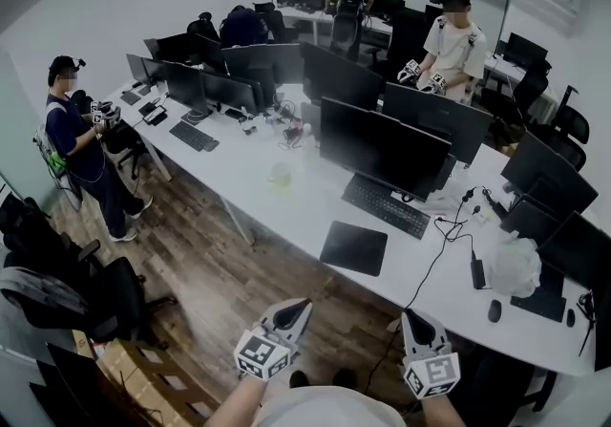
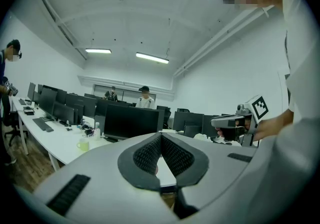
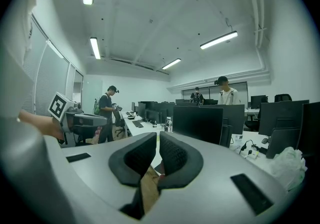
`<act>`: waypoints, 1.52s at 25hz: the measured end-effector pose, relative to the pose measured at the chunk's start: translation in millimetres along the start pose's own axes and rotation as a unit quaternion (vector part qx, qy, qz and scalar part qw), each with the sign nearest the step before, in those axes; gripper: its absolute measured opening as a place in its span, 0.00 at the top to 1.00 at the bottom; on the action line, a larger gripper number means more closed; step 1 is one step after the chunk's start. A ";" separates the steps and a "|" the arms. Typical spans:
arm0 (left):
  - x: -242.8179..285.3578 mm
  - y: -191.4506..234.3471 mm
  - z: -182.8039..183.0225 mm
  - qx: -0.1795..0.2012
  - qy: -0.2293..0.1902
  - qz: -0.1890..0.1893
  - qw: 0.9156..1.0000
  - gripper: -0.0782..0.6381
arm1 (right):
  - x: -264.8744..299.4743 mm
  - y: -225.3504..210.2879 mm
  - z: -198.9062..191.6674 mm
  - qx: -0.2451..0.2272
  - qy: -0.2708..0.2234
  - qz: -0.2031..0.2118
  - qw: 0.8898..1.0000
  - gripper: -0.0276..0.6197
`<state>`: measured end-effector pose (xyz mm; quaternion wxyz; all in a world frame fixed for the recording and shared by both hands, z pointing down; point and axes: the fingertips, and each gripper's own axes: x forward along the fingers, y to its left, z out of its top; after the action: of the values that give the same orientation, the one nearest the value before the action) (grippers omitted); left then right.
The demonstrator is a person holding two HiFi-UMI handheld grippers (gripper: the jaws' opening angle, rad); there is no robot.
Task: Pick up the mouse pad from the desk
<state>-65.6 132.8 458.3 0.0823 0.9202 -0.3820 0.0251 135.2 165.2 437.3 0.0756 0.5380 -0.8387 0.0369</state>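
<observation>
The mouse pad (image 1: 353,248) is a dark square lying flat near the front edge of the white desk (image 1: 286,210), in front of a black keyboard (image 1: 385,205). Both grippers hang over the wooden floor, short of the desk and apart from the pad. My left gripper (image 1: 304,303) (image 2: 161,135) points toward the pad's near left corner, its pads meeting at the tips with nothing between them. My right gripper (image 1: 408,314) (image 3: 157,135) is to the right of the pad, with only a narrow slit between its pads and nothing in it.
Monitors (image 1: 382,148) stand behind the keyboard. Cables (image 1: 449,234), a white plastic bag (image 1: 516,265) and a mouse (image 1: 495,310) lie on the desk to the right; a pale cup (image 1: 280,174) is to the left. Office chairs (image 1: 105,296) and cardboard boxes (image 1: 143,377) are at lower left. Other people stand around the desks.
</observation>
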 end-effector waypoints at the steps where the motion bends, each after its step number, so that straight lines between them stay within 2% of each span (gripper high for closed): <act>1: 1.1 -1.5 -0.9 -0.001 0.001 0.001 1.000 0.87 | -0.5 -1.6 -0.4 0.000 0.000 0.001 1.000 0.90; 11: 11.7 -12.1 -6.1 -0.003 0.007 0.022 1.000 0.87 | -2.5 -18.7 -7.8 0.008 -0.003 0.026 1.000 0.79; 15: 14.5 -13.9 -8.3 -0.005 0.008 0.032 0.999 0.87 | -2.6 -24.7 -10.6 0.006 -0.002 0.038 0.999 0.70; 29: 29.2 -26.3 -20.5 -0.019 0.008 0.058 0.998 0.87 | 1.7 -50.2 -25.5 0.009 0.007 0.058 0.998 0.70; 38: 43.5 0.7 -20.9 -0.019 0.010 0.067 0.998 0.87 | 29.5 -57.9 -29.3 0.019 0.012 0.060 0.998 0.69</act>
<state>-35.0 105.5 483.7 0.1021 0.8905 -0.4422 0.0321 178.3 118.7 469.9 0.0727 0.4872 -0.8679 0.0637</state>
